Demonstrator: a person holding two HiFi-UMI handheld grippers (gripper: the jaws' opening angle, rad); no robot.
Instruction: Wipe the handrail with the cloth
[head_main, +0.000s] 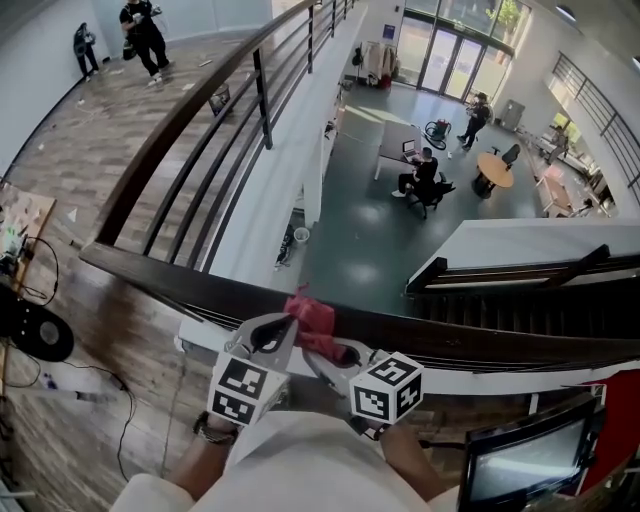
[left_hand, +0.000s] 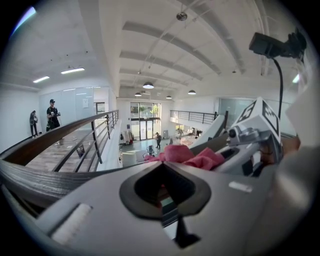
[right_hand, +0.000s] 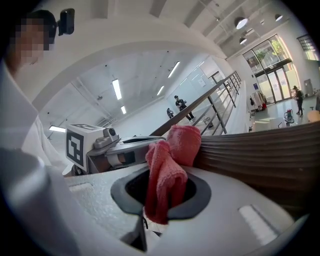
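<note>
A dark wooden handrail (head_main: 480, 338) runs across the head view from left to right. A pink-red cloth (head_main: 311, 318) is bunched on top of it near the middle. My right gripper (head_main: 322, 352) is shut on the cloth (right_hand: 169, 170), which fills the gap between its jaws and rises beyond the tips against the handrail (right_hand: 260, 152). My left gripper (head_main: 283, 328) comes in from the left, shut, with its tips at the cloth (left_hand: 186, 155) and a little red showing inside its jaw gap (left_hand: 161, 165). The two grippers sit close together at the rail.
A second rail with dark balusters (head_main: 195, 115) leads away to the upper left, where two people (head_main: 145, 35) stand on the wooden floor. Beyond the handrail is a drop to a lower hall with people at desks (head_main: 422, 180). A monitor (head_main: 525, 458) stands at my lower right, cables (head_main: 40, 335) at my left.
</note>
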